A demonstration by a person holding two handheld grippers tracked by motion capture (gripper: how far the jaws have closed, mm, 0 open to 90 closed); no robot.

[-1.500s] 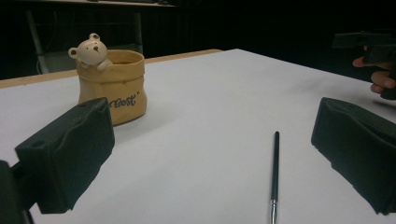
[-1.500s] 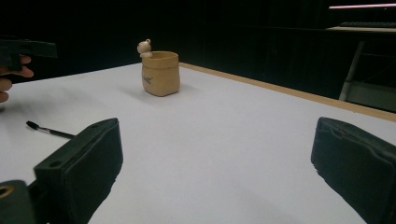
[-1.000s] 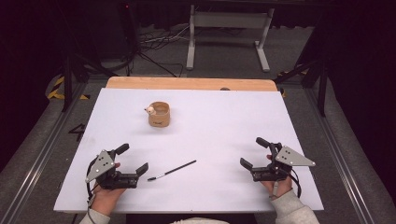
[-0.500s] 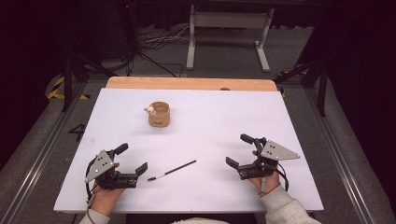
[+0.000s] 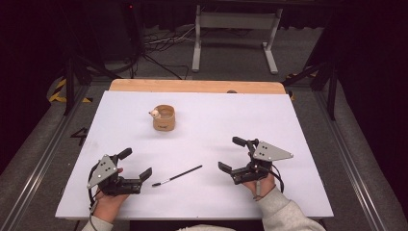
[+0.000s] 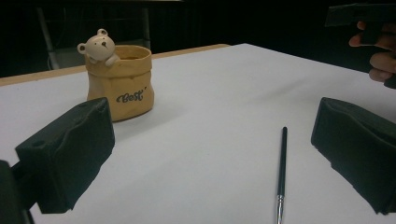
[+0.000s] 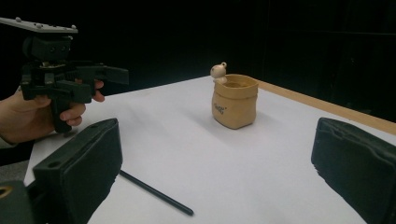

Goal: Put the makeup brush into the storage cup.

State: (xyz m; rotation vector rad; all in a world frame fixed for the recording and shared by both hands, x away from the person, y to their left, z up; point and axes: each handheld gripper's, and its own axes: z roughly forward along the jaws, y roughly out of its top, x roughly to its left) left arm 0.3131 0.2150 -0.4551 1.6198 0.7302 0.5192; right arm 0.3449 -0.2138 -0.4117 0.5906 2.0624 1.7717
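Matt white sheet (image 5: 240, 125) covers the wooden table (image 5: 192, 86); the tan pot (image 6: 122, 84) looks smooth and glazed (ceramic, seemingly), the black brush (image 6: 281, 163) glossy with a metal ferrule.

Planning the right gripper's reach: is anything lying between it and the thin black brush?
Nothing visible. Bare white table lies between the right gripper and the brush; the bear pot stands farther back.
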